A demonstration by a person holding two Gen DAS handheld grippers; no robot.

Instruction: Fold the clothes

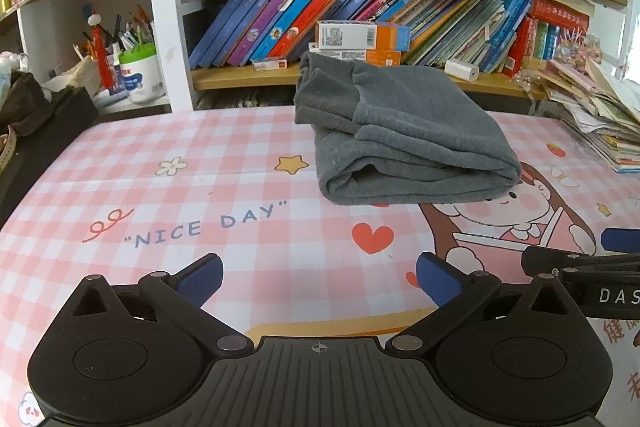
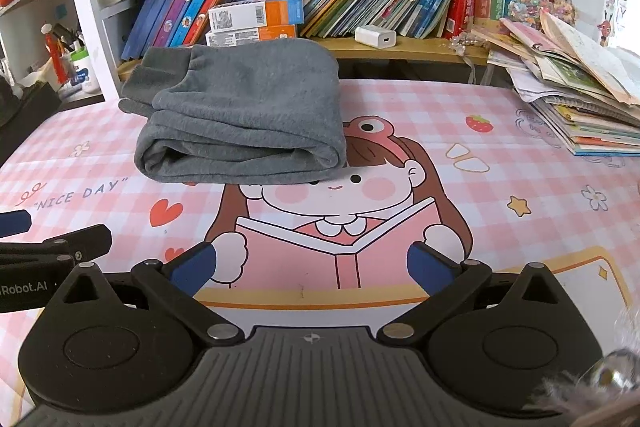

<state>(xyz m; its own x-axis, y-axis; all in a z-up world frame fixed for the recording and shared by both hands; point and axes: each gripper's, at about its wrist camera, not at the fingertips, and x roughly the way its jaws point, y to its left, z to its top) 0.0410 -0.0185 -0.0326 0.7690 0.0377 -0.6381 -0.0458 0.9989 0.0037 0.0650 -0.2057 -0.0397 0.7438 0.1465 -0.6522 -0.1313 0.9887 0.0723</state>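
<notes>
A grey garment [image 1: 404, 135] lies folded into a thick bundle on the pink checked table mat [image 1: 200, 179], toward the back; it also shows in the right wrist view [image 2: 244, 119]. Its ribbed cuffs lie at the back left of the bundle. My left gripper [image 1: 319, 277] is open and empty, hovering over the mat well in front of the garment. My right gripper [image 2: 311, 267] is open and empty, over the cartoon girl print [image 2: 340, 219], also in front of the garment. Each gripper shows at the edge of the other's view.
A bookshelf [image 1: 360, 7] full of leaning books stands behind the table, with small boxes [image 2: 256, 21] and a white charger [image 2: 376, 35] on its ledge. A pile of papers and books [image 2: 580, 95] sits at the right. A pen cup [image 1: 136, 67] and dark items are at the left.
</notes>
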